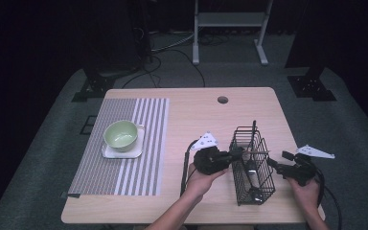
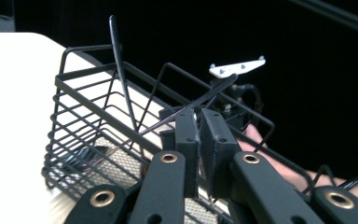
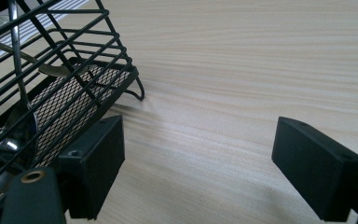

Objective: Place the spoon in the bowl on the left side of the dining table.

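Step in hand: lifting cutlery out of the wire basket, which stood at 5 o'clock on the table. Left gripper was clenched on the slanted utensil handle at the basket's 9 o'clock rim. Right gripper sat released at the basket's 3 o'clock, jaws wide over bare wood. A 2nd utensil stood upright inside. Next move likely calls for a straight upward draw, clearing the wires.

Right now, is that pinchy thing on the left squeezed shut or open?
Shut. In the left gripper view the left gripper has its two pads pressed on the slanting utensil handle that sticks out of the wire basket.
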Demonstrator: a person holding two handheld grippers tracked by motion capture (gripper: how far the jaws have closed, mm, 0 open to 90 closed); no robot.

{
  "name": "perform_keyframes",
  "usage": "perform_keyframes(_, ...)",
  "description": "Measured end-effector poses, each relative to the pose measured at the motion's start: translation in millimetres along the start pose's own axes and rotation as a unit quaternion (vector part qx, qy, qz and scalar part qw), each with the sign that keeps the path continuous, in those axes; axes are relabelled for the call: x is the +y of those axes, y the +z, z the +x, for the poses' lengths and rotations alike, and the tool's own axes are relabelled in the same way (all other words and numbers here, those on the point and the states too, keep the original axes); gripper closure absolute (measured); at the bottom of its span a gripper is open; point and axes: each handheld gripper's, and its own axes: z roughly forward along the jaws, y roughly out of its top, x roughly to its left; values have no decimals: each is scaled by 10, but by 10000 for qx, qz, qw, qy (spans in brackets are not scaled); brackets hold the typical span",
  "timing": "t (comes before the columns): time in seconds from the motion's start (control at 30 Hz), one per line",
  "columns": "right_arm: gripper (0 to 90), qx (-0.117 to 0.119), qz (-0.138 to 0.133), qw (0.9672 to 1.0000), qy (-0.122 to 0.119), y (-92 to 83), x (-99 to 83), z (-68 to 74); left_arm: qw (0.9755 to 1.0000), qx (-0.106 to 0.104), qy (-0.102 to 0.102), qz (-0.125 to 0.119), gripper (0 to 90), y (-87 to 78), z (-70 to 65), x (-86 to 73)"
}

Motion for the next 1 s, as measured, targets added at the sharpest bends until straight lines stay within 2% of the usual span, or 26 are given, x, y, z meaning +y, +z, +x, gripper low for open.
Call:
perform_keyframes(0.23,160,11,-12,10000,6,0,-1,-2,9995,-159,-190,-177,891,-7,-48,21)
perform_keyframes(0.3,160,14,-14,10000,6,-1,-1,-2,9996,-153,-152,-181,893,-12,-63,32)
perform_keyframes(0.37,161,17,-16,10000,-3,0,-1,-2,9993,-199,-221,-223,893,-17,-74,41)
perform_keyframes(1.0,160,11,-13,10000,19,1,0,-5,9978,-167,-317,-562,893,-203,-114,257)
